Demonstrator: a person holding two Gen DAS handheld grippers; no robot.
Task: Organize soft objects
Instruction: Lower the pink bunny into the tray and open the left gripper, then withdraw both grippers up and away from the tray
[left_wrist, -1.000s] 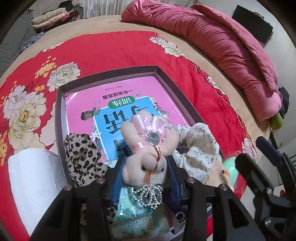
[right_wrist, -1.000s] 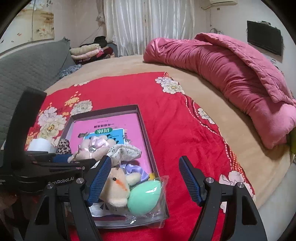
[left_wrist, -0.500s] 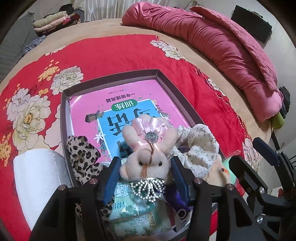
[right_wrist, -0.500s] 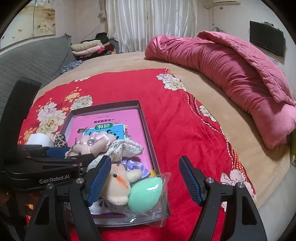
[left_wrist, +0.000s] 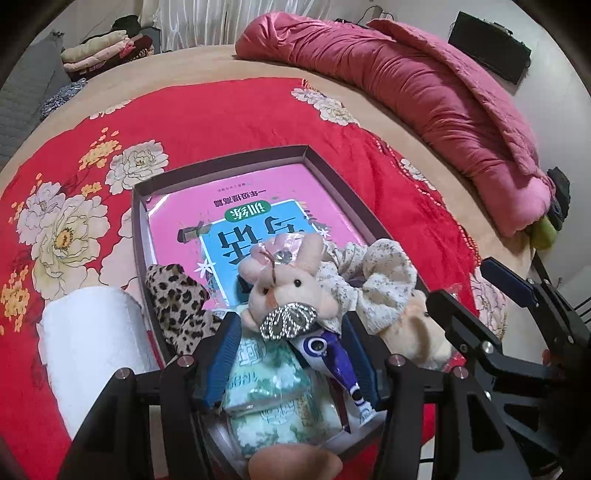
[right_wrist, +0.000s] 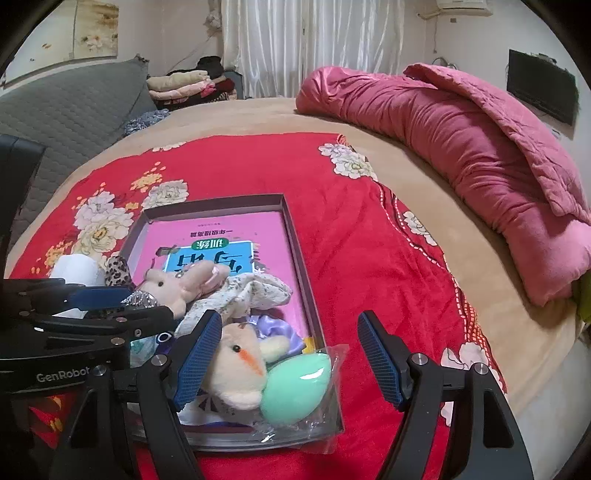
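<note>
wrist views angled down, sharing box (left_wrist: 221, 166)

The room is a bedroom. A bed (right_wrist: 229, 122) with a tan cover fills most of both views. A red floral blanket (right_wrist: 351, 236) lies spread across it. A rolled pink quilt (right_wrist: 461, 147) lies along the right side. A grey quilted headboard (right_wrist: 66, 110) stands at left. Folded clothes (right_wrist: 184, 86) are stacked beyond it. White curtains (right_wrist: 314, 48) cover the window on the far wall. A dark screen (right_wrist: 541, 90) hangs on the right wall.
</note>
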